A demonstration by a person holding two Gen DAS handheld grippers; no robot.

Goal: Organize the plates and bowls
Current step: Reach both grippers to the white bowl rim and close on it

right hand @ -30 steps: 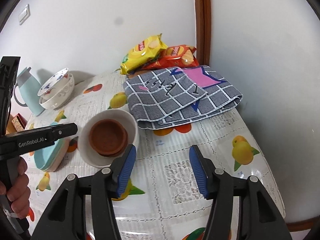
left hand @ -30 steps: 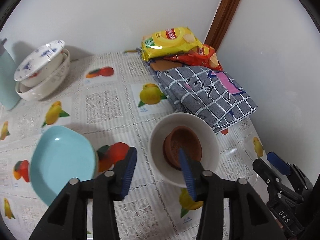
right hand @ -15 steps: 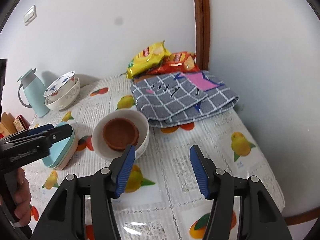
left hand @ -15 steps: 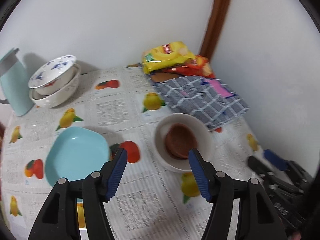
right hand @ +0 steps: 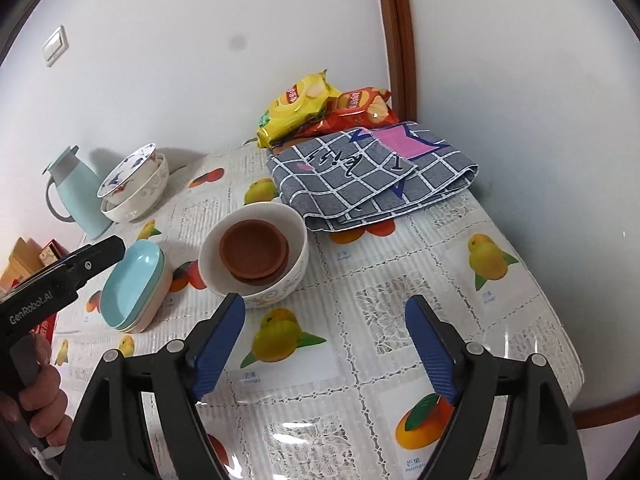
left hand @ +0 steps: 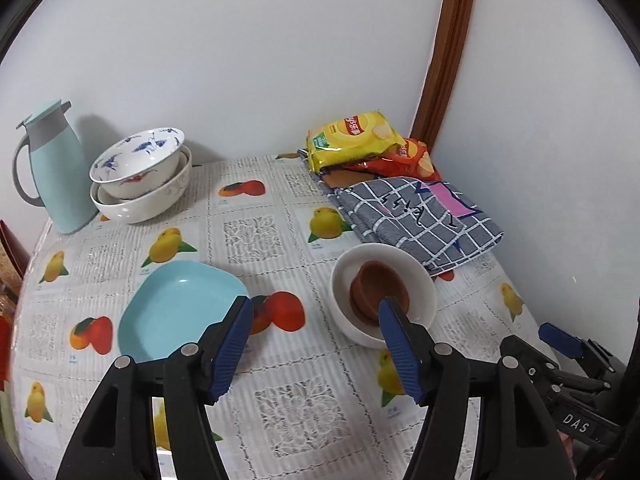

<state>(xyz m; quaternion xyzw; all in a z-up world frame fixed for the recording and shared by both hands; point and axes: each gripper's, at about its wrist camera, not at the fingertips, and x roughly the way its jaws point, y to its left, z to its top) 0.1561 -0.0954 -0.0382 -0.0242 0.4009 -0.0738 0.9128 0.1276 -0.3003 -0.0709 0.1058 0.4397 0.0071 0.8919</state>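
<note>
A white bowl (left hand: 420,280) (right hand: 298,240) holds small brown bowls (left hand: 376,292) (right hand: 254,248) on the fruit-print table. A stack of light blue square plates (left hand: 180,312) (right hand: 134,284) sits to its left. A blue-patterned bowl nested in white bowls (left hand: 140,176) (right hand: 132,188) stands at the back left. My left gripper (left hand: 316,340) is open and empty above the table, between the blue plates and the white bowl. My right gripper (right hand: 326,344) is open and empty, in front of the white bowl.
A light blue jug (left hand: 52,168) (right hand: 76,196) stands by the back-left wall. Chip bags (left hand: 352,140) (right hand: 304,100) and a folded grey checked cloth (left hand: 420,216) (right hand: 372,172) lie at the back right. The table edge (right hand: 560,320) is on the right.
Both grippers have pulled back and risen away from the white bowl, so more of the table shows. Both stay open and empty.
</note>
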